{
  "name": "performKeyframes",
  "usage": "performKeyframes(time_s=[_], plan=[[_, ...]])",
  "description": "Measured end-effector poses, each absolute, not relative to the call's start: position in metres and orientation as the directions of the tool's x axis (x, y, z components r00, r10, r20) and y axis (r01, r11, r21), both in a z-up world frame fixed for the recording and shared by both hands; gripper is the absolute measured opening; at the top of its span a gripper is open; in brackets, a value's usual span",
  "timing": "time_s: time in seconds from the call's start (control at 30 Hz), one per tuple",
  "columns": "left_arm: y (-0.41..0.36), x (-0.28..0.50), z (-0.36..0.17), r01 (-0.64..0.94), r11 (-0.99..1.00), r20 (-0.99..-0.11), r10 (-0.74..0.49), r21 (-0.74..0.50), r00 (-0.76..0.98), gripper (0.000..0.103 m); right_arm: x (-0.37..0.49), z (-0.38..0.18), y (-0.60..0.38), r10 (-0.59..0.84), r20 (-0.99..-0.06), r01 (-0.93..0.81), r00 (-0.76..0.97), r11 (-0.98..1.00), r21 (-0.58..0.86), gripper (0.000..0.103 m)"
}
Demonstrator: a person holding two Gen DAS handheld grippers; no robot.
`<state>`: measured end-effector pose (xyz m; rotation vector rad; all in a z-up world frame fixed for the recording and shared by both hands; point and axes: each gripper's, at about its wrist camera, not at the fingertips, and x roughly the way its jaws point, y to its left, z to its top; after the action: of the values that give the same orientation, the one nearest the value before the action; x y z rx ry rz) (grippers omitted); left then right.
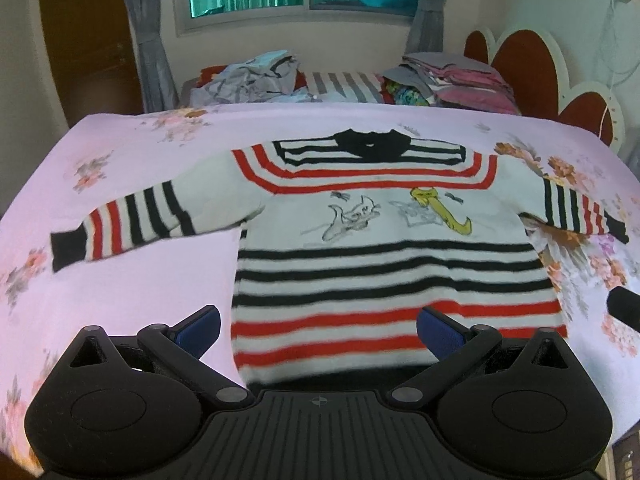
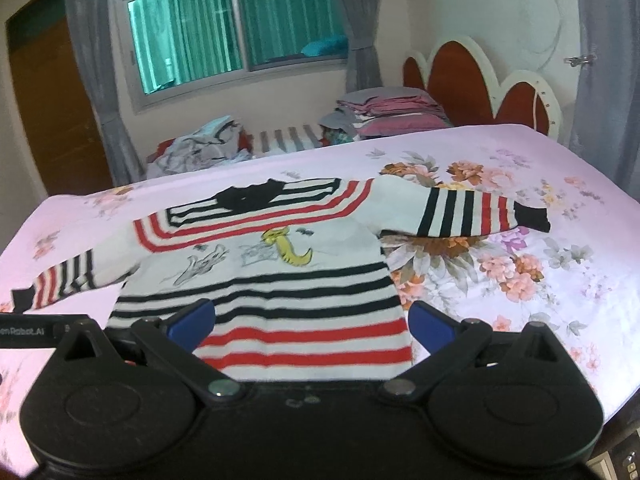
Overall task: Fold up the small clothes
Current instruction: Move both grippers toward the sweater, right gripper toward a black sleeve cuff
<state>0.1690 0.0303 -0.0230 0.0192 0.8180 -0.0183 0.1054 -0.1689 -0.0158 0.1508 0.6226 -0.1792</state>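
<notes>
Sweater (image 1: 384, 240) lying flat, front up, on pink floral bedspread (image 1: 132, 148) in left wrist view, both sleeves spreading sideways. Left gripper (image 1: 318, 330) hovering over red-striped hem, jaws standing wide apart, gripping nothing. Part of right gripper (image 1: 624, 306) showing at right edge.

Right wrist view: right gripper (image 2: 312, 326) hanging over hem near sweater's (image 2: 280, 280) right corner, jaws spreading apart, empty. Clothes heap (image 2: 200, 148) and folded stack (image 2: 392, 114) sitting beyond bedspread (well apart from sweater).

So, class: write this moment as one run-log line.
sweater: flat on floral sheet, sleeves spread, unfolded | left gripper: open, empty, at hem | right gripper: open, empty, at hem
</notes>
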Motion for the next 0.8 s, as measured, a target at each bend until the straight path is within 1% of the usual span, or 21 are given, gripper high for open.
performKeyframes(time_s=[0.4, 0.5, 0.7, 0.8], plan=[[0.056, 0.256, -0.036, 0.061, 0.998, -0.733, -0.042, -0.001, 0.679, 0.103, 0.162, -0.018, -0.177, -0.238, -0.582, 0.340, 0.777, 0.938, 0.070, 0.102], [0.053, 0.273, -0.041, 0.067, 0.998, -0.734, -0.046, -0.001, 0.678, 0.103, 0.172, -0.020, -0.186, -0.272, -0.574, 0.365, 0.773, 0.929, 0.052, 0.102], [0.033, 0.306, -0.053, 0.069, 0.998, -0.739, -0.054, -0.011, 0.672, 0.103, 0.196, -0.029, -0.226, -0.294, -0.594, 0.403, 0.749, 0.913, 0.057, 0.101], [0.017, 0.320, -0.060, 0.056, 0.998, -0.737, -0.049, -0.015, 0.674, 0.103, 0.210, -0.039, -0.257, -0.305, -0.603, 0.426, 0.737, 0.902, 0.065, 0.098]])
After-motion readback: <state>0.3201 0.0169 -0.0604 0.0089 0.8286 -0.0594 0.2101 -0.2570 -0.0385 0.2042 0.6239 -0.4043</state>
